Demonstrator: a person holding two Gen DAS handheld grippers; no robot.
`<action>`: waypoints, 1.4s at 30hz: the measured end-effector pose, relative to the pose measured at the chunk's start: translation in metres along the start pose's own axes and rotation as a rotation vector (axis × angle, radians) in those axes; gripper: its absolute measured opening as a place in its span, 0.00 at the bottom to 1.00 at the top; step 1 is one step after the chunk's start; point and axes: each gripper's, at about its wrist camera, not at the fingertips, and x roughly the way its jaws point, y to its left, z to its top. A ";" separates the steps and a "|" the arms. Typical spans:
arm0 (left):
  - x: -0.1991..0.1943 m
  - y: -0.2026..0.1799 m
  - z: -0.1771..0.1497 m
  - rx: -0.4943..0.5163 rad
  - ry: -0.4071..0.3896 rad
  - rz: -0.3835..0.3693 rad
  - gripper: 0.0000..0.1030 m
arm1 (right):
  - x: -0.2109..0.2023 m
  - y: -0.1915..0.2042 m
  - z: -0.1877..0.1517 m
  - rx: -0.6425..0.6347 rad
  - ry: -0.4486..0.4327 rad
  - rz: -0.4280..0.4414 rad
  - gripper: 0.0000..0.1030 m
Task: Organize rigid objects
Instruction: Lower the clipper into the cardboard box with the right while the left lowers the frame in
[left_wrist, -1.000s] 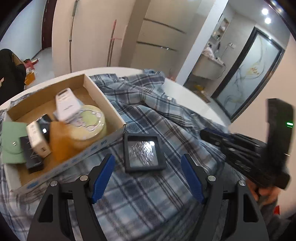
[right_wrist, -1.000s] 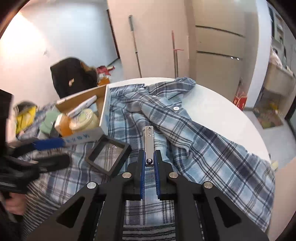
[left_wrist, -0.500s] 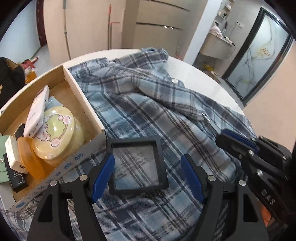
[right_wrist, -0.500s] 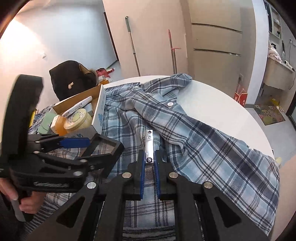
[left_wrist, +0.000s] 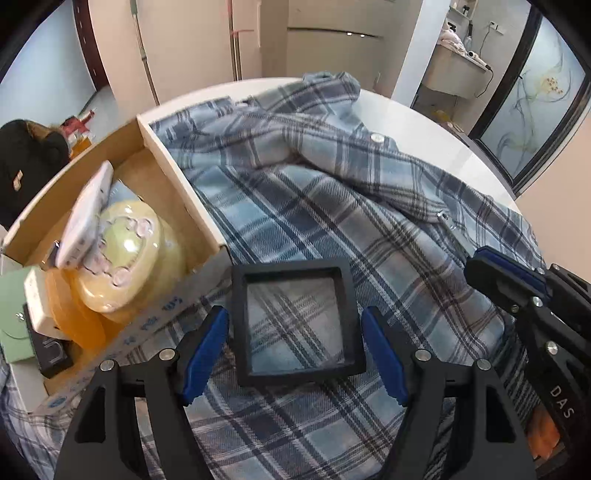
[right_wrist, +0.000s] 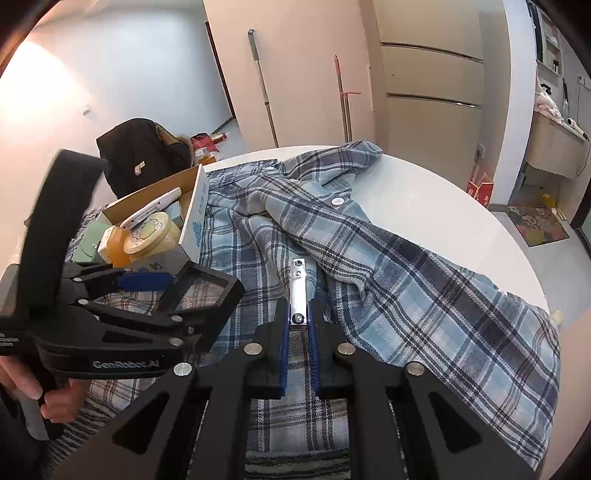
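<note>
A round white counter (left_wrist: 424, 122) is largely covered by a rumpled blue and grey plaid shirt (left_wrist: 332, 206). On the shirt lies a square black frame with a clear film window (left_wrist: 297, 319), flat, with the plaid showing through it. The left gripper (left_wrist: 295, 354) points steeply down over it, its blue-padded fingers (left_wrist: 205, 350) spread wide on either side of the frame's near half. The pads stand just beside the frame's edges; whether they touch it cannot be told.

Just left of the frame sits an open cardboard box (left_wrist: 177, 177), its near flap beside the frame's corner. Inside the box are a round pale yellow tin with a cartoon lid (left_wrist: 125, 254), a white remote control (left_wrist: 86, 218) leaning across it, an orange object, a small white block and a green pouch.

The right gripper (right_wrist: 298, 325) hovers over the shirt to the right, its fingers pressed together on a narrow silver metal strip with screw holes (right_wrist: 298, 288) that sticks out forward. A person's hand (right_wrist: 33, 391) grips the left tool's handle.
</note>
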 end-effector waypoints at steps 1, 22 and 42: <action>0.003 0.000 0.000 0.003 0.003 0.005 0.74 | 0.000 0.000 0.000 -0.001 0.000 -0.002 0.08; -0.112 0.062 -0.060 -0.087 -0.139 0.050 0.71 | -0.009 0.015 0.013 -0.029 0.035 -0.004 0.08; -0.122 0.181 -0.027 -0.331 -0.248 0.207 0.71 | -0.004 0.147 0.111 -0.119 0.007 0.219 0.08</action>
